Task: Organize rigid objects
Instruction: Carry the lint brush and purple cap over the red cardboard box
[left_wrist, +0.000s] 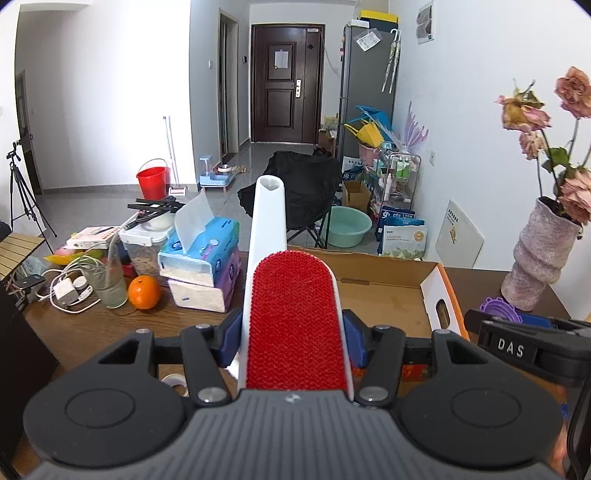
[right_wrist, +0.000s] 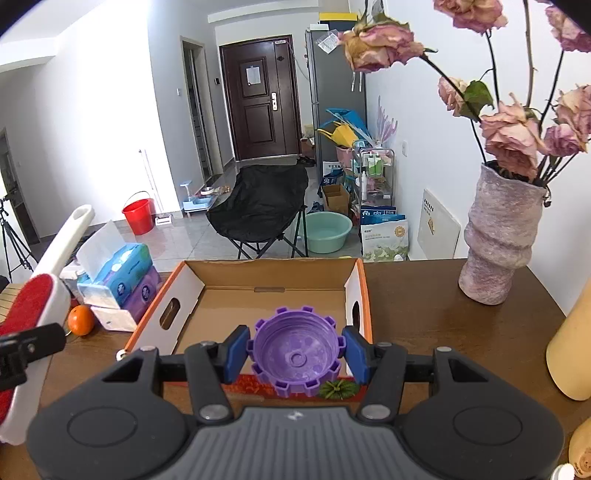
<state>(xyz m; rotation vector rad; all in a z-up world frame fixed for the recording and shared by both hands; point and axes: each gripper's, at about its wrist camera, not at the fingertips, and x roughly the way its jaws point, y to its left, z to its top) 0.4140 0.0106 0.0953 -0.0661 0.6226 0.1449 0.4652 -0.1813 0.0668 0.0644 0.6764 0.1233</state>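
Both grippers are carrying loads toward the cardboard box (right_wrist: 273, 295): left gripper (left_wrist: 293, 341) clenching a lint brush (left_wrist: 295, 325), right gripper (right_wrist: 295, 354) grasping a purple lid (right_wrist: 295, 356); next, lowering them inside.

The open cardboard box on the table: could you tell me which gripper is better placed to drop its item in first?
Probably the right gripper: its purple toothed plastic cap hangs at the cardboard box's near edge, whereas the left gripper with the red-and-white lint brush sits beside it.

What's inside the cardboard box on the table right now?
The cardboard box shows only bare floor. Its near end is hidden behind the purple cap held in the right gripper.
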